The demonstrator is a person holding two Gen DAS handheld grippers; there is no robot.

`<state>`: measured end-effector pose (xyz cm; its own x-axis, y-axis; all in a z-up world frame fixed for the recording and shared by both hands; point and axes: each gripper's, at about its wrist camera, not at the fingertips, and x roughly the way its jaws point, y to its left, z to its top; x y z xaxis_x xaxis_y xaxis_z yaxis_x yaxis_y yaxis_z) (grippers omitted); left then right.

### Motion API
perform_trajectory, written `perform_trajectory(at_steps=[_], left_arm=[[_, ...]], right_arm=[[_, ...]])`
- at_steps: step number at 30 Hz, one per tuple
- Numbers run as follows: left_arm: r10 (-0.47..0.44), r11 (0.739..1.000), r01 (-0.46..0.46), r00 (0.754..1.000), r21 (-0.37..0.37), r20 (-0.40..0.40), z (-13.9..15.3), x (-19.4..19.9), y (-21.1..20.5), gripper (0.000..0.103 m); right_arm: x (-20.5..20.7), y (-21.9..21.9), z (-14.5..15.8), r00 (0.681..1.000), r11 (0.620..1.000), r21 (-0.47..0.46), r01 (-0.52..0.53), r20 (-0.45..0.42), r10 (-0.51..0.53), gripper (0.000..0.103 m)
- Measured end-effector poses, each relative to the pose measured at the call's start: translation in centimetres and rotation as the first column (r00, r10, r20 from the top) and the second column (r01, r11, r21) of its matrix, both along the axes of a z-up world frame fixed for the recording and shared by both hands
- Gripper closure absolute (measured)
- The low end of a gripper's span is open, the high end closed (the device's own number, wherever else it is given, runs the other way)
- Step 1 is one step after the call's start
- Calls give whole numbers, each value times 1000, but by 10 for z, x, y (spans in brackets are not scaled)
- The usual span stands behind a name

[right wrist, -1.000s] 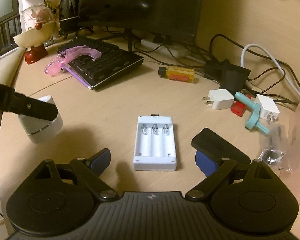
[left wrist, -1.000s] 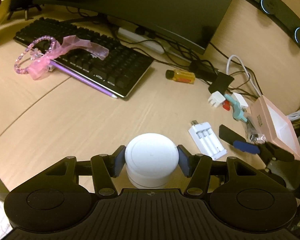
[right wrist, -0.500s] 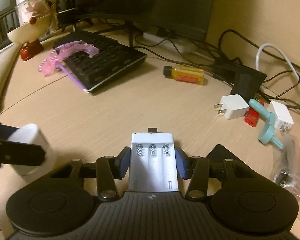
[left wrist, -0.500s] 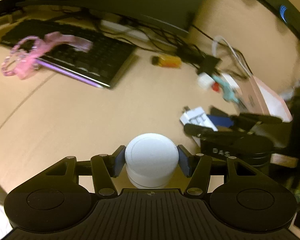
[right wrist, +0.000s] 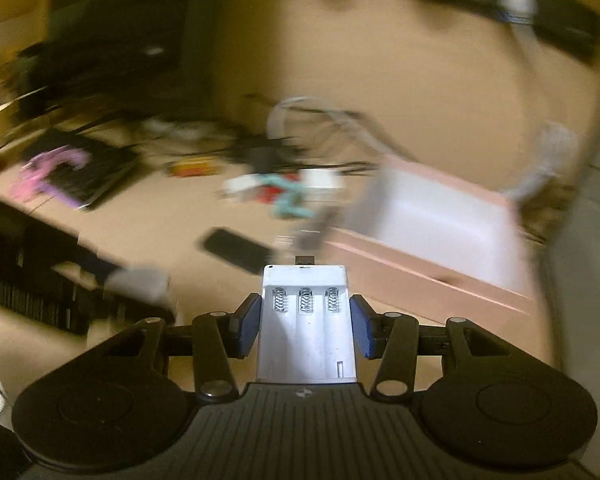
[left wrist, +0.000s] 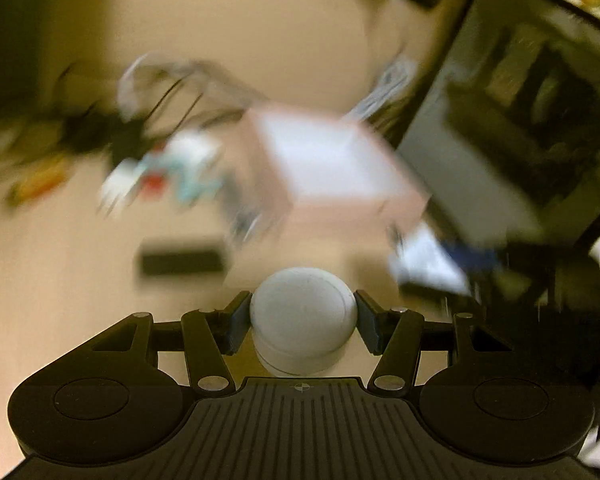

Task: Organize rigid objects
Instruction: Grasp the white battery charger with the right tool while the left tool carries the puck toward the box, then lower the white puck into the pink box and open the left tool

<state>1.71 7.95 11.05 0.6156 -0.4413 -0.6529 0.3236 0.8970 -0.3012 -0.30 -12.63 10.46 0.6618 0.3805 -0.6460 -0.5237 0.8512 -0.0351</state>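
My left gripper [left wrist: 303, 322] is shut on a white round puck-shaped device [left wrist: 303, 312] and holds it above the desk. My right gripper [right wrist: 305, 324] is shut on a white battery charger [right wrist: 306, 320] with three spring slots and a USB plug at its far end. A pink open box [left wrist: 332, 160] with a white inside lies ahead of the left gripper; it shows in the right wrist view [right wrist: 440, 216] ahead and to the right. Both views are blurred by motion.
A black flat object [right wrist: 236, 250] lies on the desk in front of the box. White chargers, a teal hook and a red piece [right wrist: 288, 192] sit in a cluster with cables. A keyboard with a pink ribbon [right wrist: 72, 168] lies at the left.
Both grippers have lifted and swung right toward the pink box with their objects. The right gripper closed on the battery charger, which lay on the desk one second ago.
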Motion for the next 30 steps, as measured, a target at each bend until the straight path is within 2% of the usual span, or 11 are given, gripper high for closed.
perform_trajectory(at_steps=[4,9,11,14,15,18,21,23,27,30], left_arm=[[-24,1000,23,993,7,116,34,56,-34,43],[-22,999,26,989,-29,145,50,120,-77,43],[-26,998,33,991,-50,131,44,147,-95,43],[-52,999,52,997,8,54,17,176,-118,45],[-54,998,53,997,27,50,8,179,-125,45],[-39,999,36,995,27,91,-2,173,-126,45],[3,998,6,992,-69,123,5,152,-104,45],[14,995,2,987,-101,158,10,133,-86,45],[49,995,-31,979,-93,196,10,94,-54,45],[127,992,-120,977,-50,172,-4,62,-25,45]], right_arm=[[-2,-39,6,989,989,21,143,19,-143,56],[-6,-64,10,964,964,40,263,38,-264,56],[-8,-70,10,954,955,35,295,42,-296,56],[-9,-76,7,945,945,16,326,36,-327,56],[-9,-77,6,943,943,8,332,30,-332,56],[-11,-81,-1,940,940,-18,340,13,-340,56],[-6,-82,-8,940,939,-24,342,-12,-342,56],[1,-82,-10,940,941,-22,339,-24,-339,56],[22,-78,-1,949,949,1,316,-7,-316,56],[44,-73,12,956,956,15,293,30,-293,56]])
